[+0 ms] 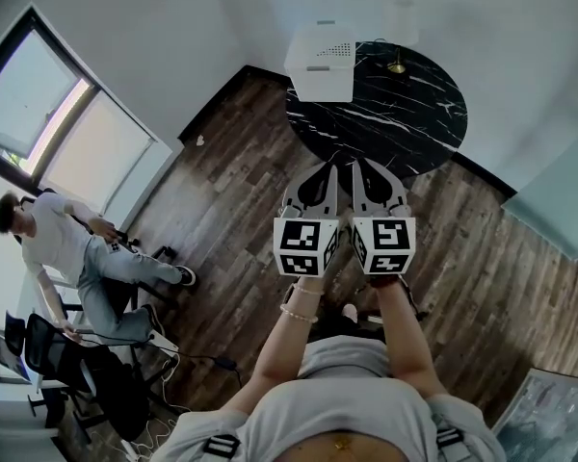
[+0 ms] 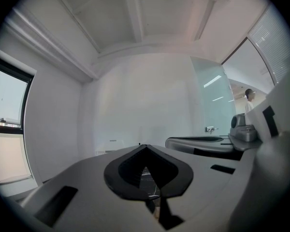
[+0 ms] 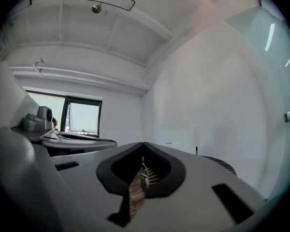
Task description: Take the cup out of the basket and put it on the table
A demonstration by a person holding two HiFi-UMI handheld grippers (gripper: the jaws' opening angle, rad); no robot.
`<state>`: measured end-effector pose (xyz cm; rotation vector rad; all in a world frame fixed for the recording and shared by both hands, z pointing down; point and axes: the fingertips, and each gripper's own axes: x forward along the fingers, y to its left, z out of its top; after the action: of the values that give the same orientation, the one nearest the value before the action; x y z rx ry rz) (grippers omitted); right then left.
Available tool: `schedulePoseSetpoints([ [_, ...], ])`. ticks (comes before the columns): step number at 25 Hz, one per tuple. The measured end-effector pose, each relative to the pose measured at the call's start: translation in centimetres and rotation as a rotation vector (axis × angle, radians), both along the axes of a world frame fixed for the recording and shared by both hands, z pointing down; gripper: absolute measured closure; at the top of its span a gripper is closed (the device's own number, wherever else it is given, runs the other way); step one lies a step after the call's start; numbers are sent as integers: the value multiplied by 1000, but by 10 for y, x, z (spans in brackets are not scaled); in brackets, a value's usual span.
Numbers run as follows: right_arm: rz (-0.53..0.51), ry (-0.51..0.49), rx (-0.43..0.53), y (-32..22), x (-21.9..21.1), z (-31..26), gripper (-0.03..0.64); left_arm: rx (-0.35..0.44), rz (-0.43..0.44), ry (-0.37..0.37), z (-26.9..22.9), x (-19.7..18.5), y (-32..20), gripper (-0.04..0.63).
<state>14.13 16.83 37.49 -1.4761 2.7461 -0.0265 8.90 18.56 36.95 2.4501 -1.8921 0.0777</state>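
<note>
A white basket (image 1: 321,61) stands at the far left edge of a round black marble table (image 1: 405,123). No cup shows in any view, and the basket's inside is hidden from here. My left gripper (image 1: 329,166) and right gripper (image 1: 360,165) are held side by side above the wooden floor, just short of the table's near edge, pointing at it. Both are shut, with the jaws meeting at the tips and nothing between them. In the left gripper view the left gripper (image 2: 145,147) faces a white wall. In the right gripper view the right gripper (image 3: 143,144) does the same.
A small gold object (image 1: 397,66) sits on the table to the right of the basket. A person (image 1: 67,248) sits on a chair at the left near a window (image 1: 48,123). A glass panel (image 1: 559,200) stands at the right. Cables (image 1: 188,359) lie on the floor.
</note>
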Motion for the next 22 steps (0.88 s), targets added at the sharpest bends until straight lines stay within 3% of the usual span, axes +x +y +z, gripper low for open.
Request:
schedulePoseSetpoints([
  [8, 33, -8, 8, -17, -6, -1, 607, 6, 28, 0, 0, -9, -18, 589],
  [22, 113, 1, 12, -85, -43, -5, 607, 10, 117, 10, -3, -41, -95, 589],
])
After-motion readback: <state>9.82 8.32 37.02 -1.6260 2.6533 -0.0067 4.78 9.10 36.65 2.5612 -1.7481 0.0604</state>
